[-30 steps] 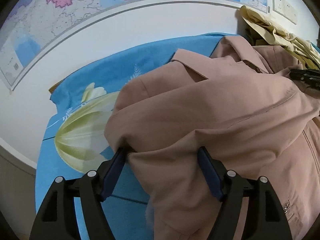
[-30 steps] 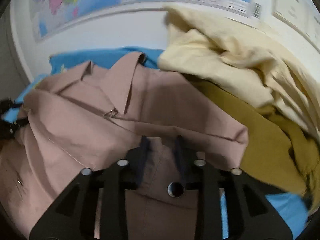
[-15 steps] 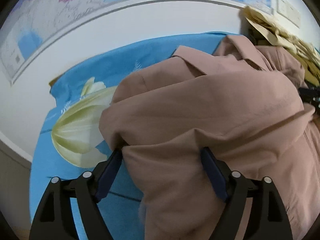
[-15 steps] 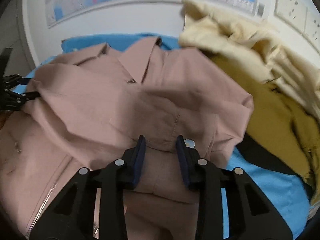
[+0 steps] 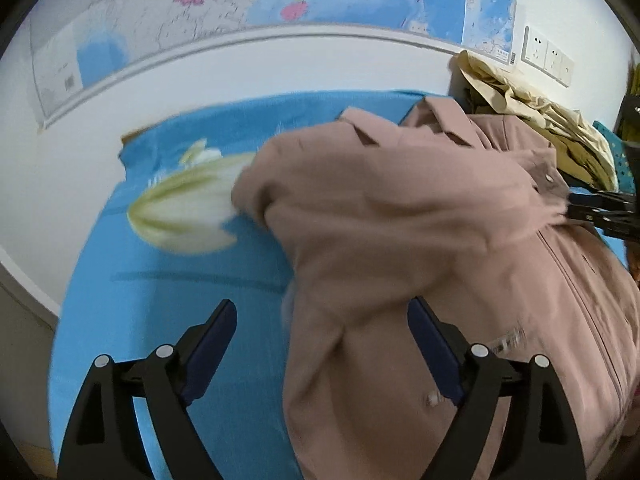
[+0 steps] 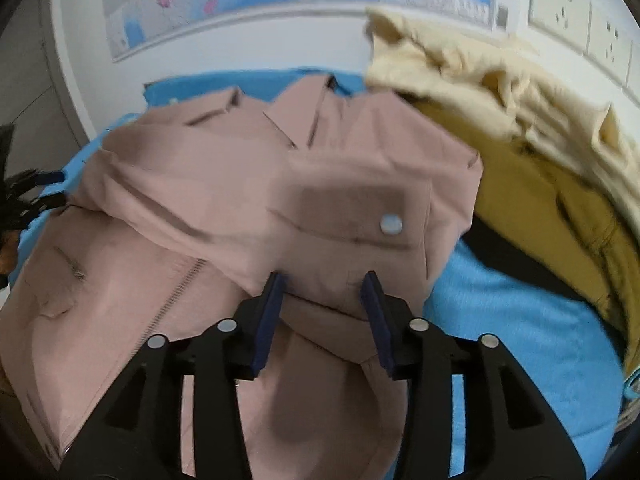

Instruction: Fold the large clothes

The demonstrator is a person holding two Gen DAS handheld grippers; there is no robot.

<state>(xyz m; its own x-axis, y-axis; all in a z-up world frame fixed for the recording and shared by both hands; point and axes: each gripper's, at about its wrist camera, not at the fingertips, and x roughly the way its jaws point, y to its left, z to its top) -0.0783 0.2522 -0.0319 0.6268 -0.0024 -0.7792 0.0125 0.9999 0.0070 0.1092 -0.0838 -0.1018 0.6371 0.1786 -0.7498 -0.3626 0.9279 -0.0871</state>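
Pink-brown cloth fills most of both views: the jacket is spread on the blue sheet, collar toward the wall, both sleeves now laid inward across the chest. A second ago each sleeve fold was bunched between the pads of a gripper and carried inward; in the left wrist view the bundle was wedged between the blue pads, and now it is seen lying forward of them, let go. Both side folds are thus judged done, and a fold of hem up toward collar is judged to be what remains.

Left gripper: jaws wide and opening; only the jacket's edge passes under the right-hand finger, nothing is pressed, and bare sheet shows beneath the gap. It has been drawn back from the cloth since half a second ago.

Right gripper: jaws part open and opening, where a moment earlier they were nipped close on the sleeve. A hump of sleeve cloth is seen between the pads; no pinch is visible, so it is read as released.

Jacket, noted: matte woven fabric, soft ridges where the sleeves overlap, some motion blur. A zip runs down the front. On the folded right cuff a darker tab is seen, and a pale snap beside it.

Cream and mustard clothes are heaped just beside the jacket's right shoulder, against the wall.
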